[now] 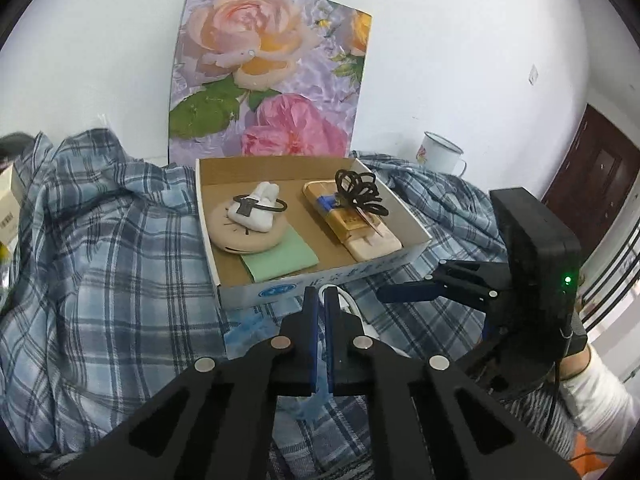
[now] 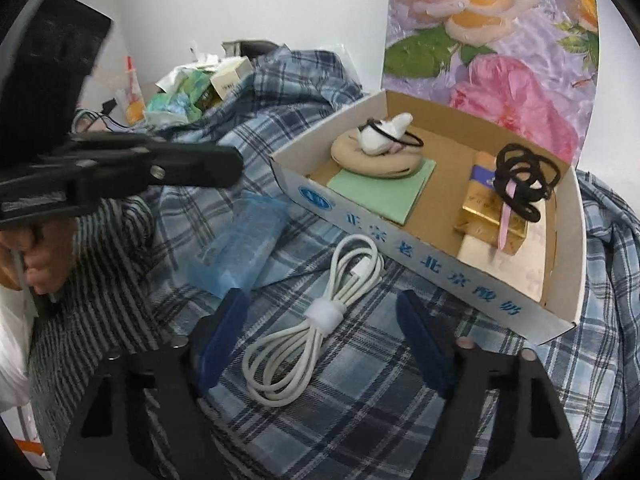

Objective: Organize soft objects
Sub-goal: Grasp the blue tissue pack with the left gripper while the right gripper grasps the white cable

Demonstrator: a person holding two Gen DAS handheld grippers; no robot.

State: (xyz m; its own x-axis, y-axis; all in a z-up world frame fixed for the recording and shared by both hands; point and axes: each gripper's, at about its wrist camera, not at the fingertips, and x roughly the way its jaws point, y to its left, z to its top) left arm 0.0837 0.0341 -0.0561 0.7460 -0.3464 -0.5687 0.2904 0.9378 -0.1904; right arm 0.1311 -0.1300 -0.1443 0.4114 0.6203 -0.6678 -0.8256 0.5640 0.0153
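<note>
The right gripper (image 2: 320,336) stands spread, straddling the coiled white cable (image 2: 316,320) on the plaid cloth (image 2: 360,420); the cardboard box (image 2: 420,256) lies just beyond. Next it likely must pinch the coil. The left gripper (image 1: 320,300) is pressed together.

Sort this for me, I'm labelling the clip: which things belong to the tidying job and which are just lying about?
Job:
cardboard box
white cable, between the right gripper fingers
blue plastic bag
hair ties
green cloth

Lying about:
enamel mug
flower picture
plaid cloth
clutter pile
</note>
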